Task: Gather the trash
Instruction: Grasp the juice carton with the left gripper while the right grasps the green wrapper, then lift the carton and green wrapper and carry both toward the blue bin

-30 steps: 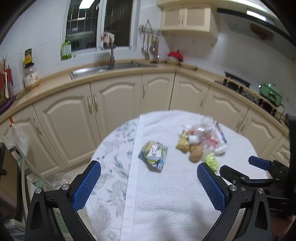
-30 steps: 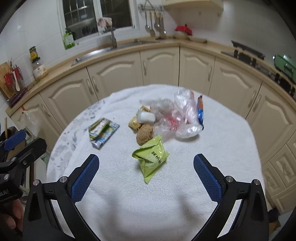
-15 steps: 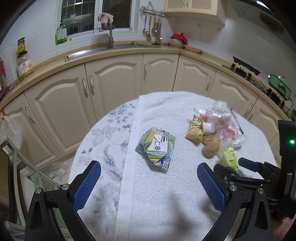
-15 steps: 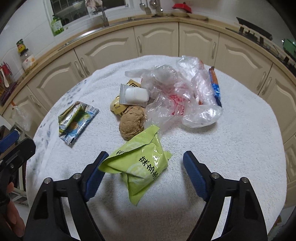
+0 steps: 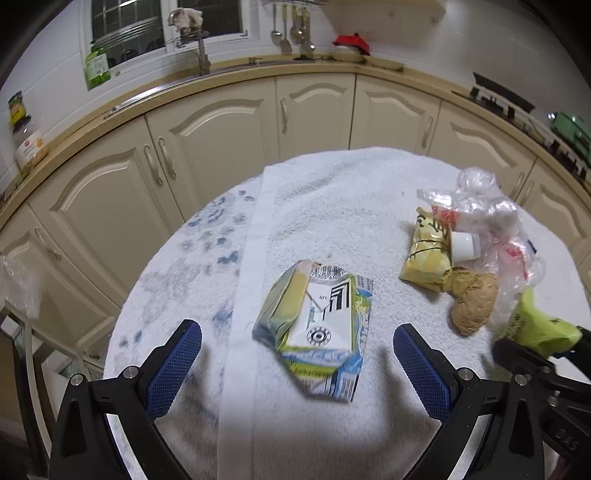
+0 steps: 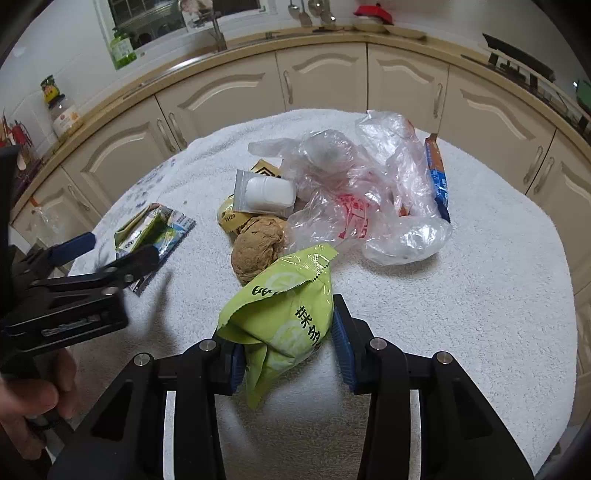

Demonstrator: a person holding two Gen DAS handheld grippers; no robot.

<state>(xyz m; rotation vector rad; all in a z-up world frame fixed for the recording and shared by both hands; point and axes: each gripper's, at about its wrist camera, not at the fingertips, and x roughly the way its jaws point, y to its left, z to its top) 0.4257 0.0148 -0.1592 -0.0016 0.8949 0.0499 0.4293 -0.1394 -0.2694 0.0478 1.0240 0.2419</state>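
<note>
Before me, a round table draped in a white towel [image 5: 332, 192] fills the lower centre of both views; I note a blue-patterned cloth [image 5: 192, 258] showing at its left edge. Behind it, cream cabinet doors [image 5: 229, 140] curve across mid-frame beneath a tan countertop [image 5: 406, 72]. At upper left I see a green bottle [image 5: 96, 65], a faucet [image 5: 202, 55] and a window [image 5: 122, 22]; hanging utensils [image 5: 291, 31] occupy the upper centre, a stove [image 5: 502, 98] the upper right.

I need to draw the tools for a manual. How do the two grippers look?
Both the left gripper and the right gripper have black angular frames with silver screw heads. Their fingers carry blue textured pads. No cables or sleeves show.
</note>
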